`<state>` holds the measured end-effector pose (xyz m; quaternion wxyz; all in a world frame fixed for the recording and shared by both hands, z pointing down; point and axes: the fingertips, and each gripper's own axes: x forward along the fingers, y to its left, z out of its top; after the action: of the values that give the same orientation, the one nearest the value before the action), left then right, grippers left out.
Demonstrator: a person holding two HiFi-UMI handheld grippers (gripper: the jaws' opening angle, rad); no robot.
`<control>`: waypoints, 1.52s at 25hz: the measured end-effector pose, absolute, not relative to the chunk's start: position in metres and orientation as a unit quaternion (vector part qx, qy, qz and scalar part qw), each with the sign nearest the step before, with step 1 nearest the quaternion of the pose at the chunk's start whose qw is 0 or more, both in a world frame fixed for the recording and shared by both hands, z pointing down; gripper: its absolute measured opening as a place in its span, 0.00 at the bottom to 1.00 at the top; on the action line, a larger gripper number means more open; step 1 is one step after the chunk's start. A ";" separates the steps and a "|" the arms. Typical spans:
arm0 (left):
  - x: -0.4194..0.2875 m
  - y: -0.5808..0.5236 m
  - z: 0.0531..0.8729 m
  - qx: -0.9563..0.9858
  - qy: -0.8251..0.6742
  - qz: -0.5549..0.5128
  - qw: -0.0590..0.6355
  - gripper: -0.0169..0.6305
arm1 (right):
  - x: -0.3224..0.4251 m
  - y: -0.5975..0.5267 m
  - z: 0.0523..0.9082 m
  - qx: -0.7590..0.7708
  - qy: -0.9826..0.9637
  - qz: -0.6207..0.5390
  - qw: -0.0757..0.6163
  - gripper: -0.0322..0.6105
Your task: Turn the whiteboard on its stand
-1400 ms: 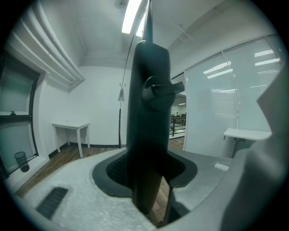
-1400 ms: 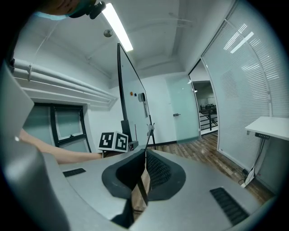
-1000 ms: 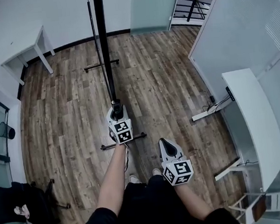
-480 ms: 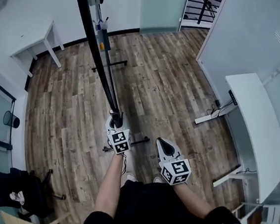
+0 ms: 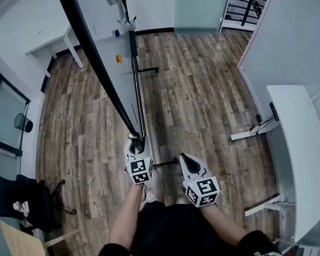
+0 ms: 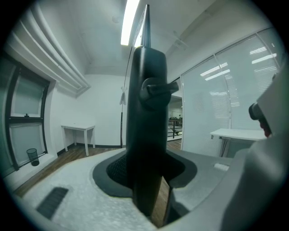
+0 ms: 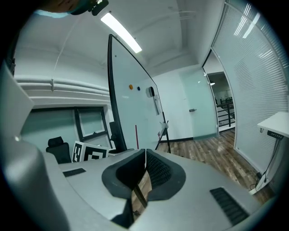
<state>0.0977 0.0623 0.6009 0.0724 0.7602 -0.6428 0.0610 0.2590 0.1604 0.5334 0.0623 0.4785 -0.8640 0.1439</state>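
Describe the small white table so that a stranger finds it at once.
Follow the wooden floor to the far white wall. Left of the whiteboard stands the small white table; unlike the long desk on the right, it is short with thin legs.

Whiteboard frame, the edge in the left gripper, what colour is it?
The whiteboard frame is black, clearest in the head view.
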 end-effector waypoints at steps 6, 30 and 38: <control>0.113 0.101 0.599 0.757 -0.648 0.057 0.068 0.30 | 0.264 0.178 0.539 0.462 -0.873 0.144 0.062 0.08; 0.126 0.159 0.601 0.759 -0.645 0.063 0.060 0.31 | 0.265 0.206 0.543 0.452 -0.879 0.133 0.072 0.08; 0.095 0.218 0.572 0.762 -0.644 0.045 0.058 0.36 | 0.256 0.209 0.535 0.453 -0.880 0.133 0.061 0.08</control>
<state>0.0951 0.2185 0.5722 0.0576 0.7618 -0.6436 0.0454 0.2562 0.2086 0.5349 0.0610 0.4527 -0.8795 0.1333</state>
